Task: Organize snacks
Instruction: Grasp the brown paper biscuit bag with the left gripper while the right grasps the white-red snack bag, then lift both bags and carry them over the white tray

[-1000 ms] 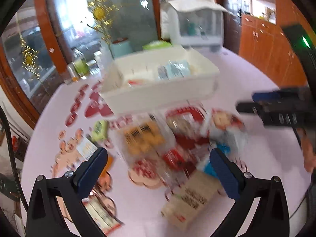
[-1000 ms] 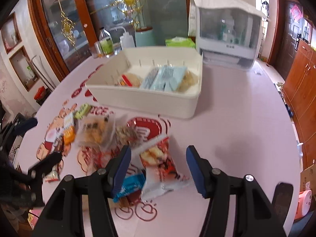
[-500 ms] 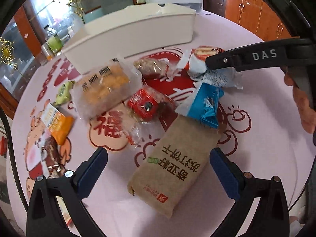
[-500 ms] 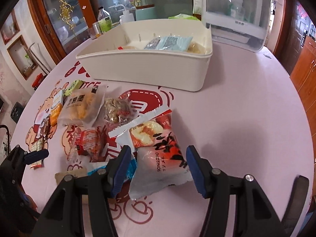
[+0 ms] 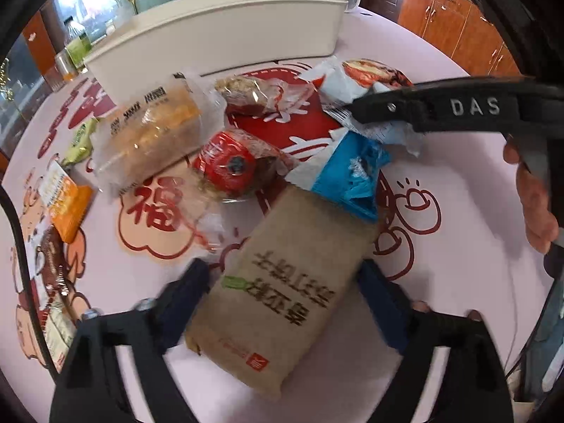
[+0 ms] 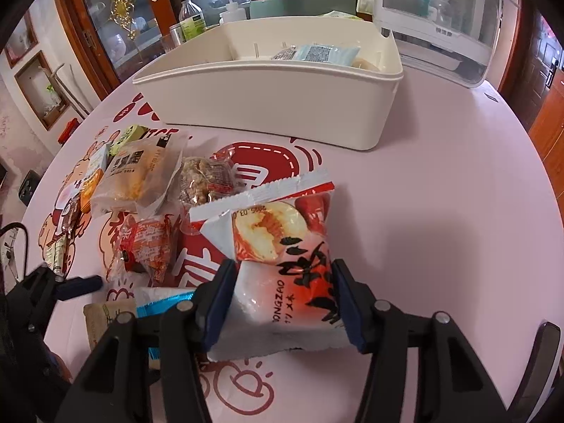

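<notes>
**A:** Checking the right gripper (image 6: 282,275) first: closed down to the width of the white-and-red bag (image 6: 282,246), blue pads pushed into both sides, wrapper puckered between them. Holding it, then. Still lying flat on the desk (image 6: 440,211) though, out in front of the white bin (image 6: 275,105), a little apart from its front wall.

**B:** Agreed. And the left gripper (image 5: 282,275)?

**A:** Narrowed around the brown packet (image 5: 285,282), one pad at each long edge. Blurry there, so can't tell whether pressing or just next to it. Sits farthest out from the white bin of the whole pile, past the blue packet (image 5: 352,172) and the red-wrapped snack (image 5: 229,169), with the blue one overlapping its far corner.

**B:** Anything changed from half a second back?

**A:** Yep. Both were spread wide then, with clear space on each side of the bag and the packet. Now pulled in to snack width on both sides. Also moved closer and lower, bag and packet filling more of each view. Nothing shifted otherwise: same pile, same spots in front of the white bin, a few packs already inside it.
</notes>
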